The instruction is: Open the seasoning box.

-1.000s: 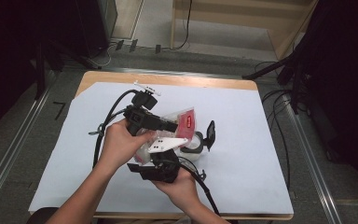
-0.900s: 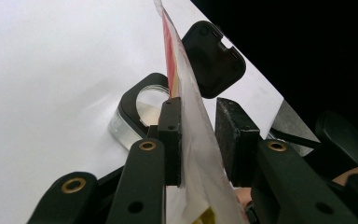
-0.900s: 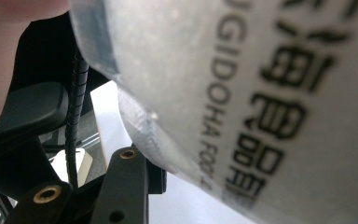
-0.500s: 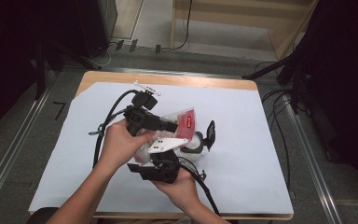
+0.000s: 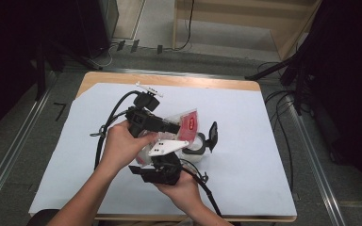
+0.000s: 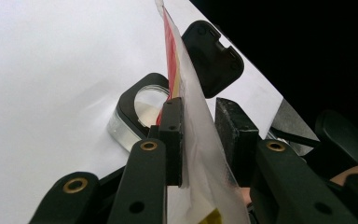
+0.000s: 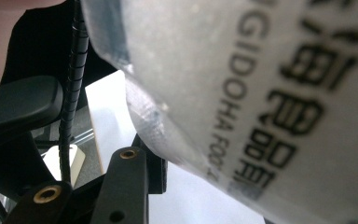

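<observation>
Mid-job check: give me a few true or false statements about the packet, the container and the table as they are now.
1. A thin red and clear packet stands between the left gripper jaws. True.
2. The clear container has its black lid flipped open. True.
3. The table has a green cloth over it. False: the cover is white.
4. The packet in front of the right gripper view's camera bears no print. False: it carries dark lettering.

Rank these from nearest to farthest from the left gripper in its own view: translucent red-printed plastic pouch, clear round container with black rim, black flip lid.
1. Translucent red-printed plastic pouch: between the left gripper jaws.
2. Clear round container with black rim: just beyond, on the white sheet.
3. Black flip lid: farthest, above.
</observation>
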Tool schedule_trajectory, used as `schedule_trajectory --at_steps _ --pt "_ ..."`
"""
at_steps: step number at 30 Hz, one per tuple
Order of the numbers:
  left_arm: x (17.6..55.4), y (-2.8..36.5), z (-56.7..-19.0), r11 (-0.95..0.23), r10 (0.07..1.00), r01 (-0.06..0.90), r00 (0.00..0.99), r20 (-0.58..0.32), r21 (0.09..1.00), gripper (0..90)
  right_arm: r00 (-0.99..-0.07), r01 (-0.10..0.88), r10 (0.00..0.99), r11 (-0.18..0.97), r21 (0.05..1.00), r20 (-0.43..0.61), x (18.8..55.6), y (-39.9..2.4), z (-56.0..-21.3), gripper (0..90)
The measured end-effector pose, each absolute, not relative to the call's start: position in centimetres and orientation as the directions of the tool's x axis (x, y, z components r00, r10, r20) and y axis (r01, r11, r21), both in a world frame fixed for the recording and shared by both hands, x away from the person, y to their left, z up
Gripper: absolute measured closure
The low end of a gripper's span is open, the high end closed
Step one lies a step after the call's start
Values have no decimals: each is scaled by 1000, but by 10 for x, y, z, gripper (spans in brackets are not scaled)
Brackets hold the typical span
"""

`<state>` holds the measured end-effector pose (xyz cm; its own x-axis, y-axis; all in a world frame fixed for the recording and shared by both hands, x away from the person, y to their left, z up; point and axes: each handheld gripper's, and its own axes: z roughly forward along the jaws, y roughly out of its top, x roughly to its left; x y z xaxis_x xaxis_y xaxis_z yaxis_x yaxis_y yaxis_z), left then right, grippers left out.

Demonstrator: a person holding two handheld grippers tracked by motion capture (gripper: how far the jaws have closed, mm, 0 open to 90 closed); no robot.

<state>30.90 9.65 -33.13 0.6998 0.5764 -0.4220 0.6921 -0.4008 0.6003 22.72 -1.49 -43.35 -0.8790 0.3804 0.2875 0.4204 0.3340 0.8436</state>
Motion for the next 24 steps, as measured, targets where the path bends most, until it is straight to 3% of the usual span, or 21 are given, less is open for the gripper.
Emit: schedule_trajectory --at_steps 24 --pt "308 95 -328 -381 578 695 694 -430 610 723 -864 453 383 306 837 327 228 -15 -430 640"
